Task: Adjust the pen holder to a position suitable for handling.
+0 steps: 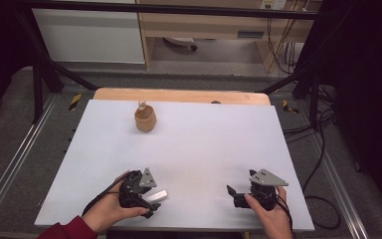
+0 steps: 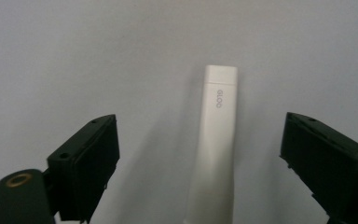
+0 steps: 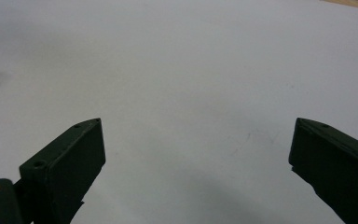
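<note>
Evidently the left gripper point(image 1: 151, 198) straddles the white stick point(image 2: 216, 149) lying flat on the table point(image 1: 204, 144) near its front edge, jaws wide and seemingly not touching, to pinch its long sides, while the right gripper point(image 1: 235, 194) waits open and empty.

A dark red sleeve point(image 1: 62, 230) is worn on the left forearm. Each gripper is built of black parts. The left gripper point(image 1: 149, 199) is topped by a grey 3-cornered plate point(image 1: 147, 178) dotted with small holes, and a black cable point(image 1: 99, 195) is trailed from it. A like plate point(image 1: 267, 177) is carried on the right gripper point(image 1: 231, 191). In the left gripper view, 2 blocky black jaws are seen, each marked by small round screw holes, and a brass-coloured ring point(image 2: 18, 179) is set in a rounded black part beside one jaw.
</note>
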`<action>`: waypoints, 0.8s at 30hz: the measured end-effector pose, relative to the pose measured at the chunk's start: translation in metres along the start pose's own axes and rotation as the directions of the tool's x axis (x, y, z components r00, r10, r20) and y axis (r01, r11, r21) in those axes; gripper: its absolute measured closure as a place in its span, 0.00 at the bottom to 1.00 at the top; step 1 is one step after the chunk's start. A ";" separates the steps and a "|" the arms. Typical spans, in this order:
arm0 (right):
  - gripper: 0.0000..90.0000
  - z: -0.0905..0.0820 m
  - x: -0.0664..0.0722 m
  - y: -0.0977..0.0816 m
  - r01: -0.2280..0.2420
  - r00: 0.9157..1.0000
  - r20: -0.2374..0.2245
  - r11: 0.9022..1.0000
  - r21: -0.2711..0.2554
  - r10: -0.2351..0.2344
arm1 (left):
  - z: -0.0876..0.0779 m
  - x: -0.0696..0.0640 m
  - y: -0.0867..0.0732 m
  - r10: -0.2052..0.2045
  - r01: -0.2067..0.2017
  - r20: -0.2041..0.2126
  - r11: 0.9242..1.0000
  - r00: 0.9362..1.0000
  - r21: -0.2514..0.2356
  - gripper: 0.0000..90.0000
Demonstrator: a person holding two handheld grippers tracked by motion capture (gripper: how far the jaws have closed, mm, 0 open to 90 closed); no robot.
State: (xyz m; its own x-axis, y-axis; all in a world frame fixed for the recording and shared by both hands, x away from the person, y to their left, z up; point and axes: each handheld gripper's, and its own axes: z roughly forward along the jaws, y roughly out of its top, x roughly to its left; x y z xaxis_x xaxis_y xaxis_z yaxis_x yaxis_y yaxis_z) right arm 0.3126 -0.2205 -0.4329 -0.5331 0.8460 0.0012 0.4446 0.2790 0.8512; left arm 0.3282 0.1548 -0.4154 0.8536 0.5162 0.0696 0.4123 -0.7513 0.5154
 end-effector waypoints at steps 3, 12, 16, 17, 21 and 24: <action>0.05 0.000 -0.001 0.000 -0.009 1.000 -0.002 1.000 -0.003 0.009 | 0.001 0.001 0.001 -0.010 0.010 0.001 1.000 1.000 0.003 0.19; 0.05 0.002 0.002 0.002 -0.001 1.000 -0.003 1.000 0.000 0.001 | 0.002 0.002 0.004 0.019 -0.020 0.031 0.999 0.999 0.033 0.36; 0.05 0.003 0.001 0.002 -0.002 1.000 -0.002 1.000 -0.009 0.002 | 0.006 0.001 0.009 0.024 -0.026 0.046 0.999 0.999 0.047 0.43; 0.05 0.003 0.001 0.002 -0.002 1.000 -0.002 1.000 -0.006 0.002 | 0.007 0.001 0.010 0.026 -0.029 0.051 0.998 0.998 0.050 0.45; 0.05 0.005 0.000 0.002 -0.004 1.000 -0.006 1.000 0.002 0.004 | 0.013 -0.001 0.016 0.037 -0.042 0.070 0.997 0.997 0.071 0.50; 0.05 0.007 0.001 0.001 -0.003 1.000 -0.013 1.000 0.010 0.003 | 0.016 -0.001 0.020 0.038 -0.045 0.074 0.995 0.997 0.091 0.55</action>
State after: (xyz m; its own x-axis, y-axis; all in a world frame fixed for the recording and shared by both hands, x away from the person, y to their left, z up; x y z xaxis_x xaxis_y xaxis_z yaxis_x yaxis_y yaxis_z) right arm 0.3178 -0.2165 -0.4352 -0.5408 0.8411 0.0104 0.4530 0.2808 0.8461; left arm 0.3406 0.1326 -0.4193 0.8899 0.4554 0.0262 0.4008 -0.8081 0.4317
